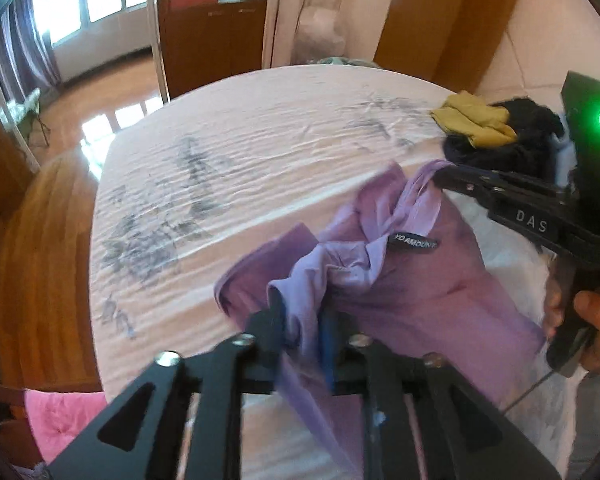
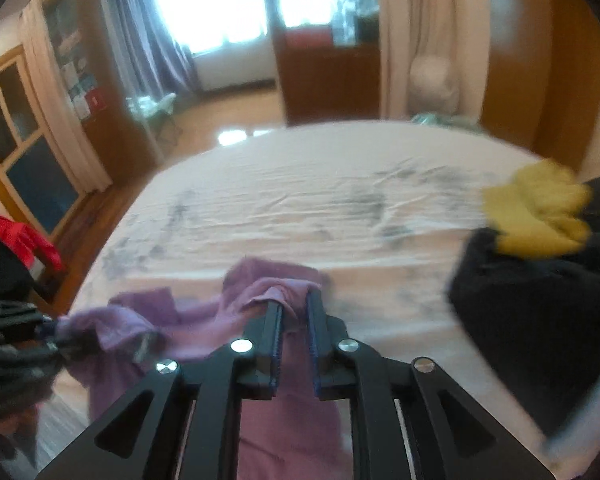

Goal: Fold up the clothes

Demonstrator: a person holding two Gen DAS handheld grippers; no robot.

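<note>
Left tongs (image 1: 300, 320) clamped on bunched purple garment (image 1: 420, 280); right tongs (image 2: 294, 312) clamped on another fold of it, so it hangs between them over the near edge of the bed (image 1: 260, 152). The sheet is bare left and far, up to the bed's rounded edges. Far right: black clothes pile (image 2: 540, 320) with a yellow item (image 2: 536, 212) on top, probably touching, though the view is blurred. Pink cloth (image 1: 60, 416) near left, off the bed.
</note>
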